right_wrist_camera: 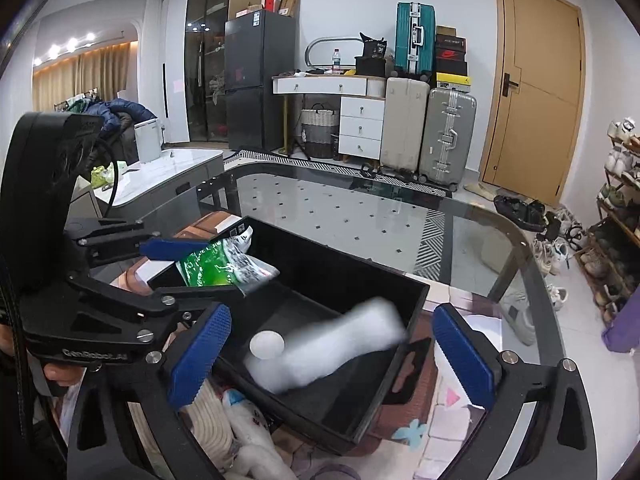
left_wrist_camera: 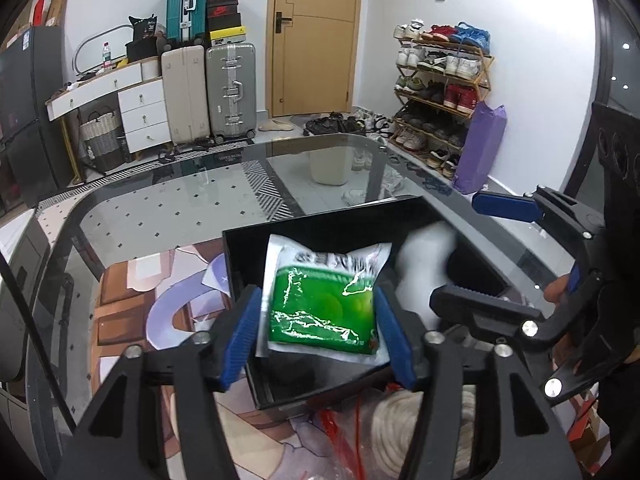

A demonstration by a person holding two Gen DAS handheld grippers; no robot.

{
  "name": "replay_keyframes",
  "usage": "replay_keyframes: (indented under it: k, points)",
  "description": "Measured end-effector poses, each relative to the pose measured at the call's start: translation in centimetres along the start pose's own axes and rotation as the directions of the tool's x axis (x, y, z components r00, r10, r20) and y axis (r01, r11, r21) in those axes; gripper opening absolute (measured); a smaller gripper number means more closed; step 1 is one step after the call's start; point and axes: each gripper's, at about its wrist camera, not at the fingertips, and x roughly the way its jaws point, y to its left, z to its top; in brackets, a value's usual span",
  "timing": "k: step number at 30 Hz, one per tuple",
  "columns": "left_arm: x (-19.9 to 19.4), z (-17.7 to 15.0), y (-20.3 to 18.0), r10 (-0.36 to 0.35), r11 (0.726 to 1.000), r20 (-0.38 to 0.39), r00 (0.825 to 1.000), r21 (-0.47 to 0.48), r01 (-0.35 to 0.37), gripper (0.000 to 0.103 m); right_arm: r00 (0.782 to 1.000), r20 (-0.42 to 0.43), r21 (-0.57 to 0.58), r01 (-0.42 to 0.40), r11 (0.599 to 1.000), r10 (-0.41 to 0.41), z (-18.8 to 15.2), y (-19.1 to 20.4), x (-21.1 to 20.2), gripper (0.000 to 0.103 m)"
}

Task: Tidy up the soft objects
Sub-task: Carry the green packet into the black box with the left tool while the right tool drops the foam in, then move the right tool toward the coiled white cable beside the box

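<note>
A black box (left_wrist_camera: 248, 256) stands on a glass tabletop (left_wrist_camera: 160, 208), partly over a printed mat (left_wrist_camera: 132, 312). The left tool (left_wrist_camera: 316, 320) is poised over the near left part of the box, blue pads either side of a green packet (left_wrist_camera: 324, 308) in clear wrap; a gap shows on each side, so the pads do not press it, and the packet hangs tilted over the box interior. The right tool (right_wrist_camera: 340, 344) stands wide open at the near edge of the box, gripping nothing. Between its pads, inside the box, a white soft roll (right_wrist_camera: 332, 344) appears blurred. Just outside the near wall of the box lie a cream coiled item (left_wrist_camera: 396, 428) and red-printed plastic bags (left_wrist_camera: 344, 432).
</note>
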Motion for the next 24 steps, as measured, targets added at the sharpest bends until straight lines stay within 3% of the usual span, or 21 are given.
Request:
replay_keyframes:
  k: [6,11,15,24]
  points:
    - [-2.0,-0.7,-0.4,0.015,1.000,0.036,0.999,-0.011,-0.015,0.092,0.999,0.044,0.037,0.027,0.999,-0.028,-0.8,-0.2,-3.0,0.102]
    - [-4.0,-1.6,-0.6,0.018,1.000,0.051,0.999,-0.026,-0.017,0.096,0.998,0.055,0.140,-0.017,0.990,0.009,-2.0,-1.2,-6.5,0.102]
    - [-5.6,-2.7,-0.6,0.016,0.999,0.060,0.998,-0.044,-0.013,0.098,0.997,0.063,0.135,0.026,0.991,-0.035,-3.4,-0.7,-9.0,0.102]
    - [-8.3,-5.2,-1.4,0.048,0.998,0.079,0.996,-0.041,-0.045,0.098,1.000,0.014,0.177,0.008,0.984,-0.011,-6.8,0.4,-10.2,0.102]
